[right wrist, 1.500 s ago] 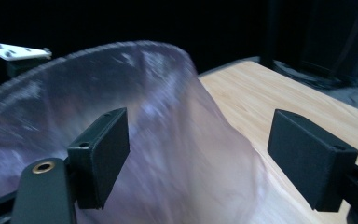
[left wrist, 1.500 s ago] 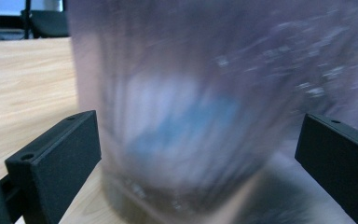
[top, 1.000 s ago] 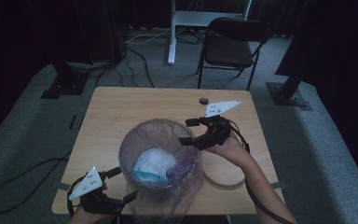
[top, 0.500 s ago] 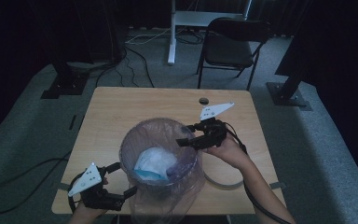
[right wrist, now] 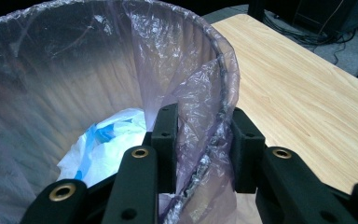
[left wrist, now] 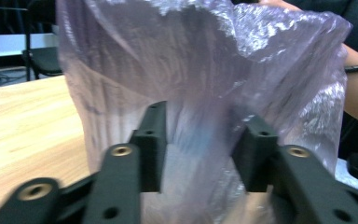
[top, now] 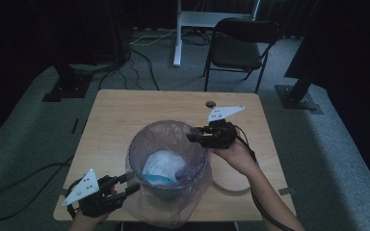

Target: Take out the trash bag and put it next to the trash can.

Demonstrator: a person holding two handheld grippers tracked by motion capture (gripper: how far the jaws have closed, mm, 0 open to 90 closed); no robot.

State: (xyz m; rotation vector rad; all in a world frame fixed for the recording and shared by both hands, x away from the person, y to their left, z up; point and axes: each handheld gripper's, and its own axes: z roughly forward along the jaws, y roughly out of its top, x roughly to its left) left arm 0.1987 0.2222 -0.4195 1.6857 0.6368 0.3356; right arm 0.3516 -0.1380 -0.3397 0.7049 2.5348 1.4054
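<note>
A round bin (top: 134,153) lined with a thin purple plastic bag (top: 147,204) stands at the near middle of the wooden table (top: 125,115). Crumpled white and blue waste (top: 160,166) lies inside. My left gripper (top: 131,183) is at the bin's near left side, its jaws either side of the bag's hanging skirt (left wrist: 200,93). They have just been closing, and the film between them still looks loose. My right gripper (top: 191,138) straddles the bin's right rim (right wrist: 223,93), one jaw inside and one outside. Its jaws have also been closing, with a fold of film (right wrist: 191,116) between them.
A small dark round object (top: 210,103) lies near the table's far edge. A grey hoop (top: 229,190) lies on the table under the right forearm. A folding chair (top: 238,48) and a white desk leg (top: 177,33) stand beyond the table.
Both grippers' jaws have narrowed around the bag. The left gripper has edged in against the bag's skirt, while the right one stays at the rim.
</note>
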